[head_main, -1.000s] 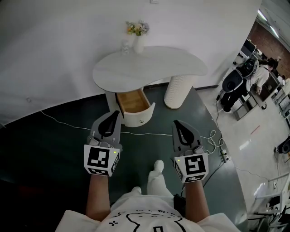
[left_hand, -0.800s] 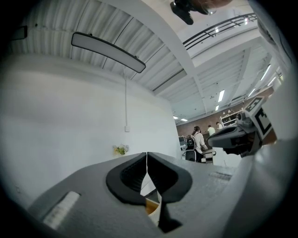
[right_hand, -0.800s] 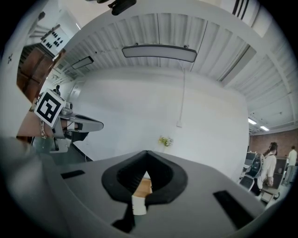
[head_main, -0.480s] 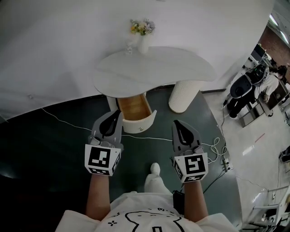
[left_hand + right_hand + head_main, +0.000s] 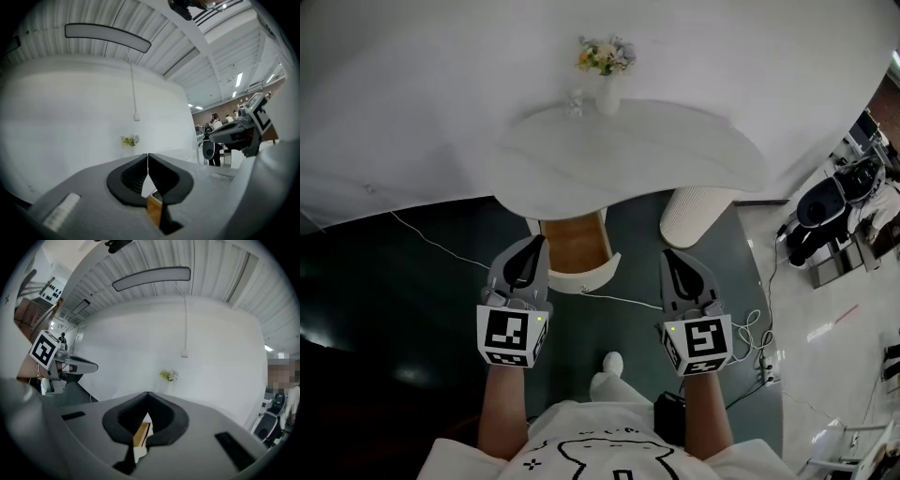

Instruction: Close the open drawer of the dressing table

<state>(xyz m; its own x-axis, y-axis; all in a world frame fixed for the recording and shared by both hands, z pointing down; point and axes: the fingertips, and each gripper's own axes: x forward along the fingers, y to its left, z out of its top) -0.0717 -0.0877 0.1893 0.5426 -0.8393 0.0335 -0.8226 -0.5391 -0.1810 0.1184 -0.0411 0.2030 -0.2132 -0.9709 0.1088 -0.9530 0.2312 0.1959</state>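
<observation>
A white dressing table with a kidney-shaped top stands against the white wall. Its drawer is pulled out below the top, showing a wooden inside and a white curved front. My left gripper is shut and empty, its tip just left of the drawer's front corner in the head view. My right gripper is shut and empty too, to the right of the drawer. The wooden drawer shows between the jaw tips in the left gripper view and in the right gripper view.
A vase of flowers and a small glass stand at the back of the table top. A ribbed white pedestal leg holds up the right side. White cables cross the dark floor, and a power strip lies at the right.
The view has moved closer to the dressing table; the drawer now lies between the two gripper tips. Both grippers stay shut.
</observation>
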